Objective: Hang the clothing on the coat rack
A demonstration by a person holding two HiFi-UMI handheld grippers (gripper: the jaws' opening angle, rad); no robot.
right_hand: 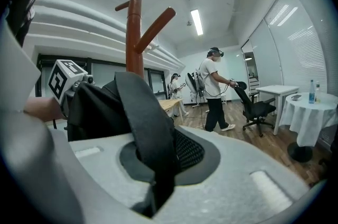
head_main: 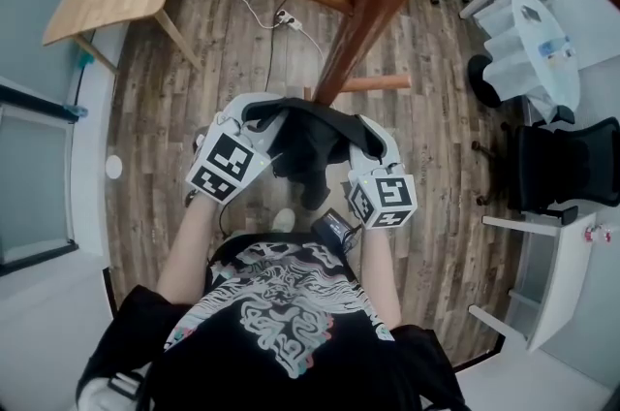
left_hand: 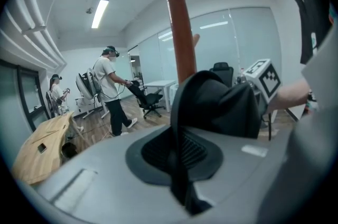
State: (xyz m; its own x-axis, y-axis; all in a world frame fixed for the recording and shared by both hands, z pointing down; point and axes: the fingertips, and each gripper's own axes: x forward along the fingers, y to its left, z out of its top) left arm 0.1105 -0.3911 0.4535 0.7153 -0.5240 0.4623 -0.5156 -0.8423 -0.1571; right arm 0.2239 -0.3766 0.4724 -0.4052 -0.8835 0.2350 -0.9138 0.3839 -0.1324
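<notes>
Garment: the black clothing (head_main: 306, 145) is hanging in the air between the two grippers, bunched and sagging in the middle, not on the rack yet.
Left gripper: the left gripper (left_hand: 182, 165) is pinching a black strip of the clothing, jaws pressed together on the fabric.
Right gripper: the right gripper (right_hand: 156, 165) is doing the same on the other side, jaws clamped on a flat black band of the clothing.
Key relation: the coat rack (head_main: 380, 0) is standing just beyond the clothing, its post rising straight ahead between the two grippers. The clothing's long axis is running left to right, across the post.
Pegs: the upper peg (right_hand: 156, 26) is sitting above the clothing in both gripper views, so I'm judging that the fabric is needing height before it can drop over a peg.
Nearer hand: too even to call; both are looking about equally close to the post.
Pose: both forearms are reaching forward from the body, grippers pointing at the rack and angling slightly toward each other, marker cubes facing up.
</notes>
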